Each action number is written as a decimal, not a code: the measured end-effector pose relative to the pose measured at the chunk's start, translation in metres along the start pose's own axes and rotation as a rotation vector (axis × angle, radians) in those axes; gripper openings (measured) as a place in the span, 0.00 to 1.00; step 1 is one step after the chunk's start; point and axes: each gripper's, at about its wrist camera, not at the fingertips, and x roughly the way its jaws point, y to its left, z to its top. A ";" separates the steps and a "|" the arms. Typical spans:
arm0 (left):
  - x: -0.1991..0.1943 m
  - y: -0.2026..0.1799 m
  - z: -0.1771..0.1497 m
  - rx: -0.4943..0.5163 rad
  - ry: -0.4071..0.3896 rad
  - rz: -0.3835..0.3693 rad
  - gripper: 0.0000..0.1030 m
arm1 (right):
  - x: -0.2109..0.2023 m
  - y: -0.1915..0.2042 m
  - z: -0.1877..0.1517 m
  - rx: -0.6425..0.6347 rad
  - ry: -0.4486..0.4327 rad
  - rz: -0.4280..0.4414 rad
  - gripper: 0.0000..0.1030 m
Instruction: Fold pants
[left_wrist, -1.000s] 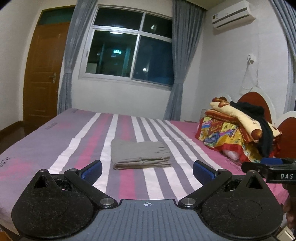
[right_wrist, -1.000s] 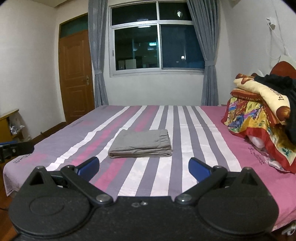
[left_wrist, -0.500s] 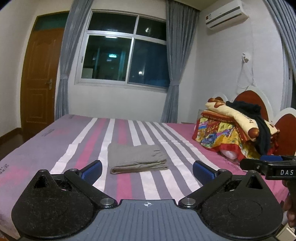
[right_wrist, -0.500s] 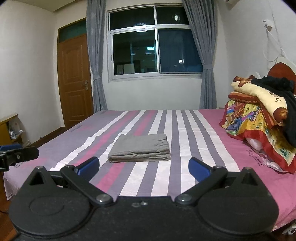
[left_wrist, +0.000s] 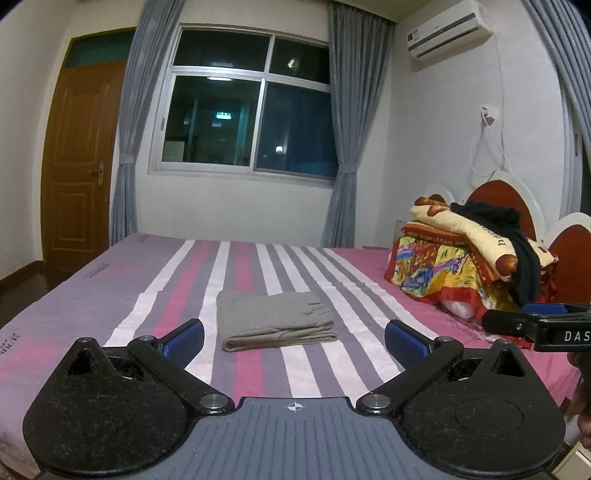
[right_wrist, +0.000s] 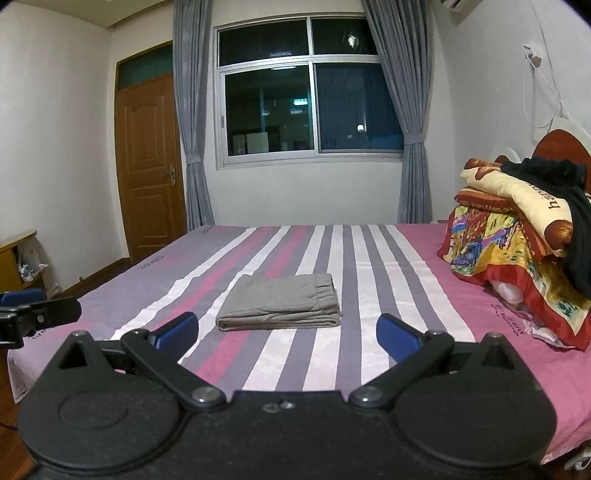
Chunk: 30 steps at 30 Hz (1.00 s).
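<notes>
Pants (left_wrist: 275, 320) smaller, farther from grippers

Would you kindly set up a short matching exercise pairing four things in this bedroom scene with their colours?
Things:
1. folded pants
2. door
3. curtains
4. gripper finger pads

Colours:
A. blue
B. grey-beige
C. brown wood
D. grey-blue

Pairs: 1-B, 2-C, 3-D, 4-A
</notes>
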 end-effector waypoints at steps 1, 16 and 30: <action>-0.001 0.000 -0.001 0.001 -0.003 0.001 1.00 | 0.000 0.001 0.001 -0.001 -0.001 0.000 1.00; -0.001 0.001 0.001 0.009 -0.007 0.004 1.00 | -0.001 0.003 0.004 -0.006 -0.006 -0.007 1.00; 0.000 0.002 0.000 0.015 -0.008 0.005 1.00 | -0.002 0.004 0.005 -0.008 -0.008 -0.008 1.00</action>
